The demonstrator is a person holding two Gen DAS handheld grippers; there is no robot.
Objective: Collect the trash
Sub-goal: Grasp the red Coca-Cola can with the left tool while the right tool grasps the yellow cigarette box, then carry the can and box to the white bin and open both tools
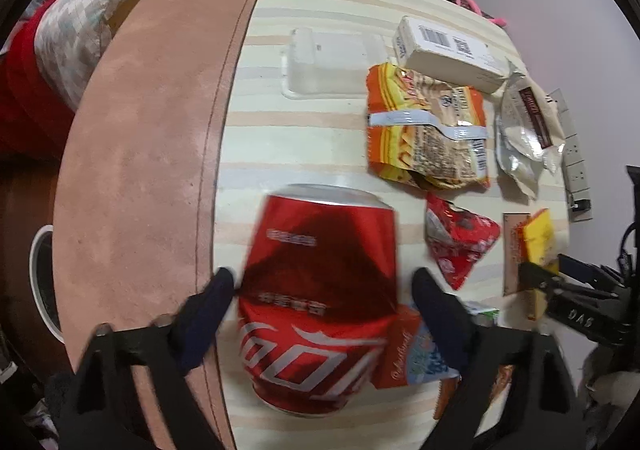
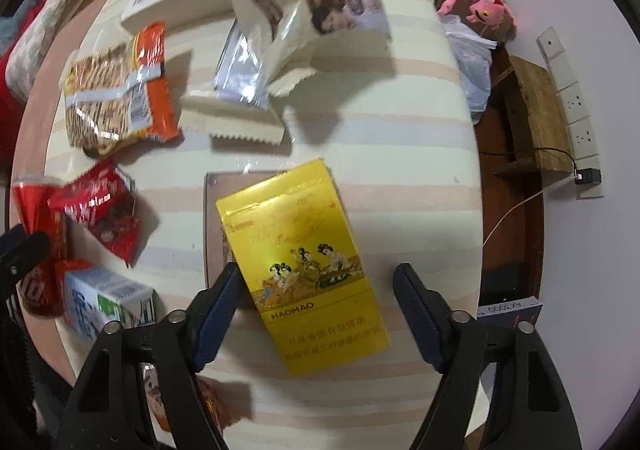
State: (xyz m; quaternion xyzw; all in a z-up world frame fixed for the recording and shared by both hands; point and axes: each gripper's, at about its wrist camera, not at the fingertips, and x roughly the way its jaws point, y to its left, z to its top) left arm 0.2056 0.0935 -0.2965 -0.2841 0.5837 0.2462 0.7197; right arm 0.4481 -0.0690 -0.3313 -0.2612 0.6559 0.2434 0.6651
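- Left tongs are pointing pretty much straight down over the red soda can, which lies on its side on the striped worktop, silver end pointing away from the camera.
- The can's long axis runs along the view, so the two pads sit either side of its round body. The pads are apart; the left one looks right against the can, the right one just beside it. Can't call it clamped yet.
- Right tongs hang over the yellow cigarette pack, lying flat and skewed. The left pad touches its edge, the right pad stands well clear, so they're apart and not gripping.
- The pack's long axis slants between the pads, so I'd guess closing would catch it across the narrow width, maybe twisting it a bit.
- Other trash is further off: orange noodle wrapper, red snack wrapper, small milk carton.
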